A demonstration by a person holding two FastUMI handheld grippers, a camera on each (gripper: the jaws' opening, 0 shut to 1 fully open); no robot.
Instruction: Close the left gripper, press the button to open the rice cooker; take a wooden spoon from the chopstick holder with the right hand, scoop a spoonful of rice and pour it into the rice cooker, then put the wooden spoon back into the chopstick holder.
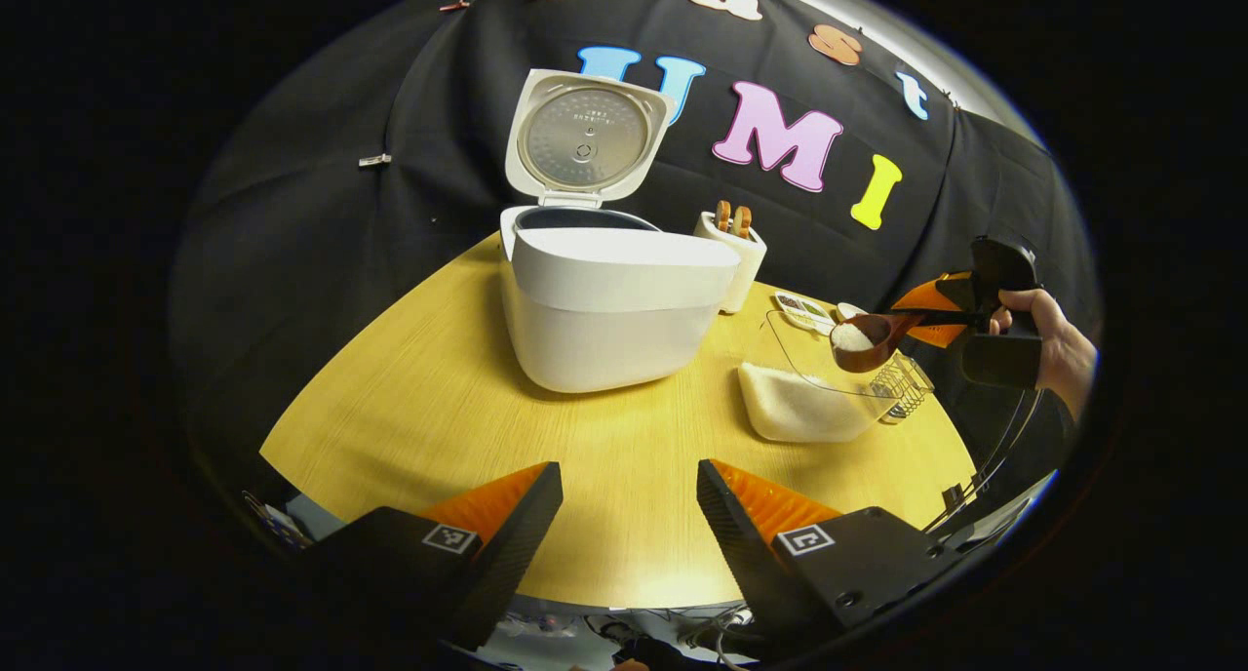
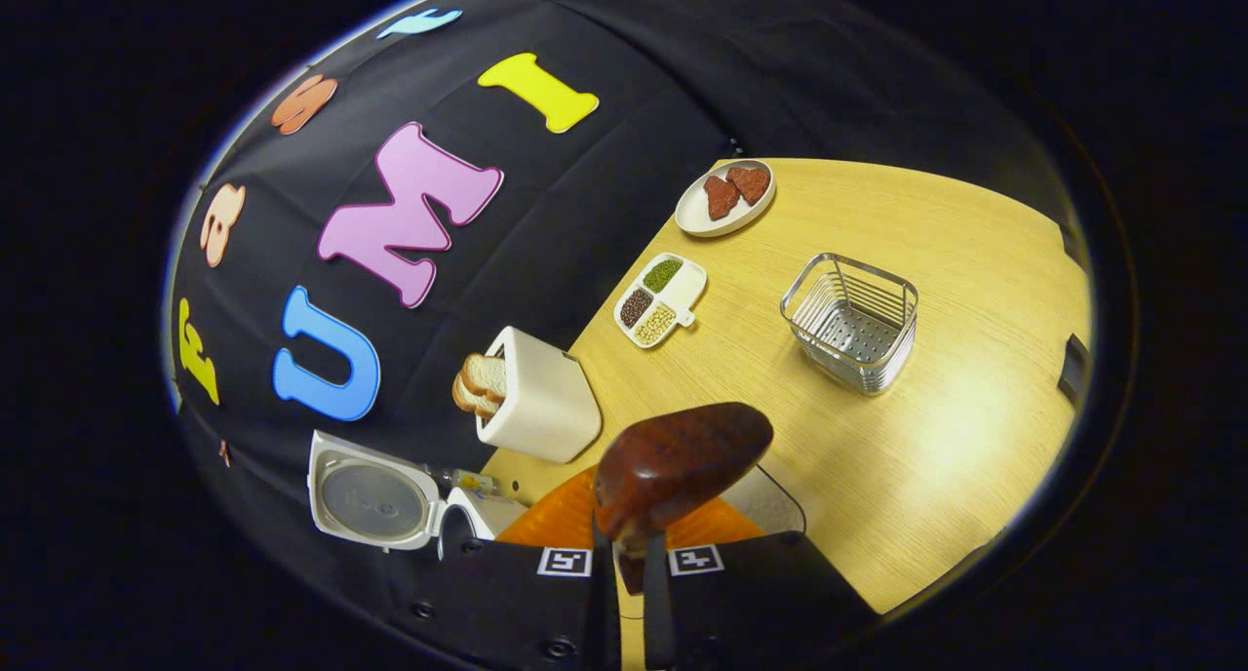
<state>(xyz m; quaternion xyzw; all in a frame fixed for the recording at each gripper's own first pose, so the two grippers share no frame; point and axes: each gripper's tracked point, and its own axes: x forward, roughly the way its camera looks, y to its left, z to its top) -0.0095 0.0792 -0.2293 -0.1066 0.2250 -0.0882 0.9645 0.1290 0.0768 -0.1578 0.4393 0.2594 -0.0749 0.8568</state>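
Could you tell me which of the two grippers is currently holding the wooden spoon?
The right gripper: it is shut on the spoon, loaded with rice. The left gripper is open and holds nothing.

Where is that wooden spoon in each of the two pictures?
Left gripper view: spoon at the right, full of rice, held above the clear rice tub.
Right gripper view: spoon bottom centre, seen from its back, clamped in the jaws.
Shared landmark: the open rice cooker.

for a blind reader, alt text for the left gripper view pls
The right gripper holds a wooden spoon of rice above a clear rice container. Left of it, the white rice cooker stands open on the table.
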